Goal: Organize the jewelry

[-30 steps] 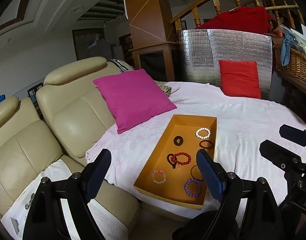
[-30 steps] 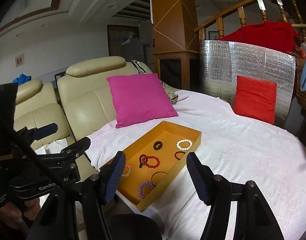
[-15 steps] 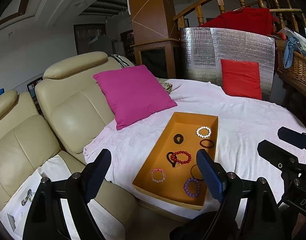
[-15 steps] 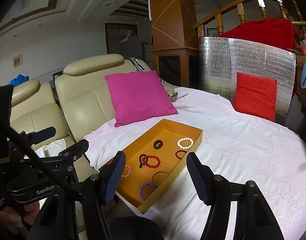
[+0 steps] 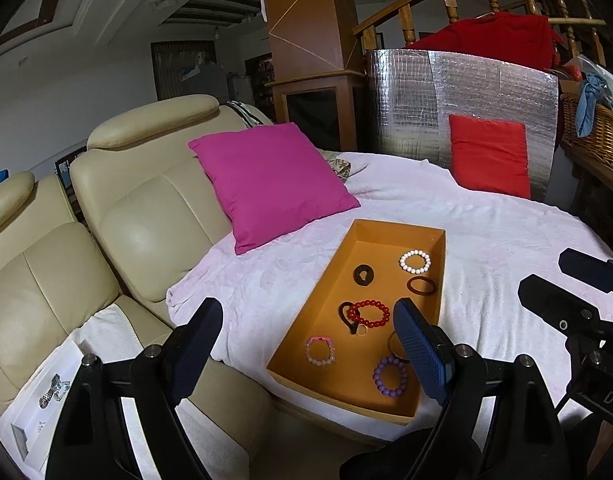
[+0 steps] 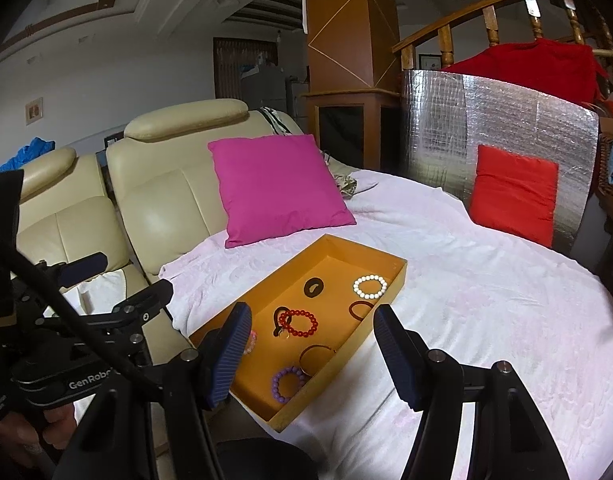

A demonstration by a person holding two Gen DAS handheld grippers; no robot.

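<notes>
While both tools hover with jaws wide and nothing held, the left gripper (image 5: 306, 344) and right gripper (image 6: 312, 350) face an orange tray (image 5: 334, 280) on the white cloth (image 6: 486, 300). Tray contents: white bead bracelet (image 5: 415, 261), red bead bracelet (image 5: 369, 313), purple bead bracelet (image 5: 390, 375), pink bracelet (image 5: 319, 350), dark rings.

My tray (image 5: 386, 228) is orange, on a pale pink cloth (image 5: 506, 232). In it I see white (image 5: 415, 261), red (image 5: 369, 313), purple (image 5: 390, 375) and pink (image 5: 319, 350) bead bracelets and a dark brown ring (image 5: 421, 285). One cushion (image 5: 270, 180) is magenta, another (image 5: 490, 156) red. The sofa (image 5: 146, 208) is cream; the screen (image 5: 458, 96) is silver, quilted in squares.
</notes>
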